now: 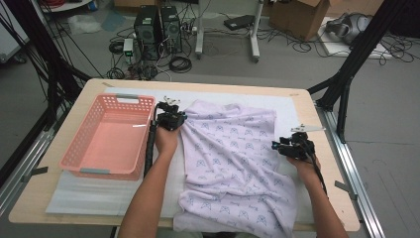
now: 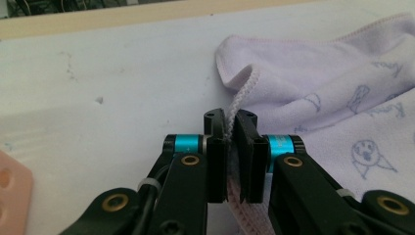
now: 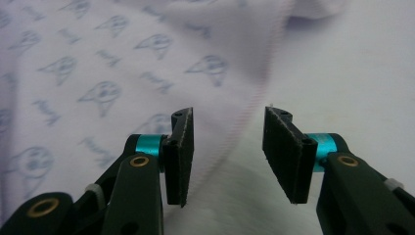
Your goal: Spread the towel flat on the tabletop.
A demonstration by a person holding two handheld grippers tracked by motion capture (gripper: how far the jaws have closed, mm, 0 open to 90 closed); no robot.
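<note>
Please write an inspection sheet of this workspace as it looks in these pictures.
Surface: wooden table with a white mat on it.
Job's things: lilac towel lying rumpled on the mat; pink basket beside it, nothing seen inside.
Clutter: nothing seen on the table.
Grippers: left tongs shut on the towel's hem; right tongs open, the towel's edge running between them, pads not pressing it.
Cables: one trails from each of the tongs along the forearm; many lie on the floor.
Surroundings: computer towers, cardboard box, black frame.
</note>
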